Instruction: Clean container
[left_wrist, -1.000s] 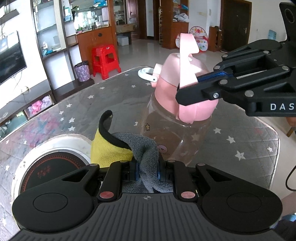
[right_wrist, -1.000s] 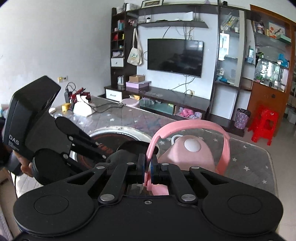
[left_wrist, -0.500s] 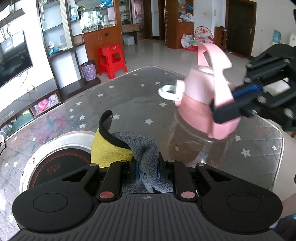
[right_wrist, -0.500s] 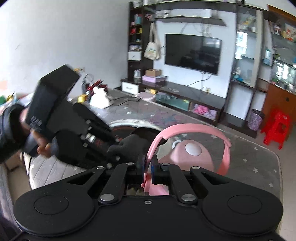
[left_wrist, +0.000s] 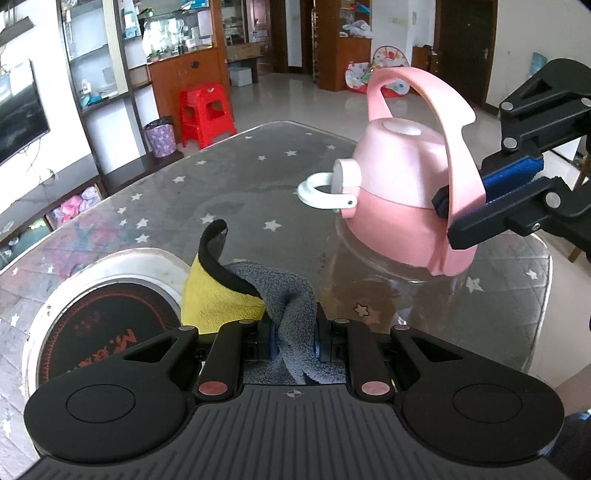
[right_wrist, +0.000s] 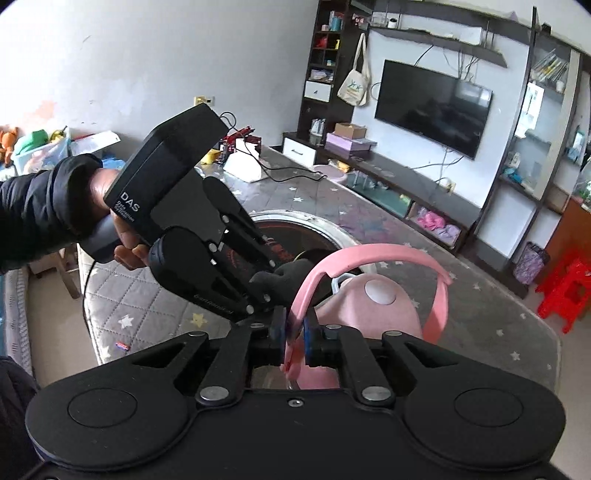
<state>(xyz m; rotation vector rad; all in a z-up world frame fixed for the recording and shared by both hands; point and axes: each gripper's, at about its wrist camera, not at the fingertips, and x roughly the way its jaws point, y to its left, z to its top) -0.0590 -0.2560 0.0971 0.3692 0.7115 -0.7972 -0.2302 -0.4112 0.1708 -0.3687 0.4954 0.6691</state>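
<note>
Above the star-patterned table (left_wrist: 236, 173), the right claw (left_wrist: 461, 199) is pinching the pink handle (right_wrist: 369, 258) of a clear bottle (left_wrist: 388, 291) with a pink lid (left_wrist: 402, 206), its jaws just beginning to ease apart while the strap is sitting between the blue pads. The bottle is tilting over the glass top, its white spout cap (left_wrist: 345, 177) flipped open. The left claw (left_wrist: 293, 341) is squeezing a grey and yellow cloth (left_wrist: 255, 291) beside the round inset burner (left_wrist: 85, 325).

Blk tongs (left_wrist: 293, 343), blue pads, dark sleeve (right_wrist: 40, 206).
</note>
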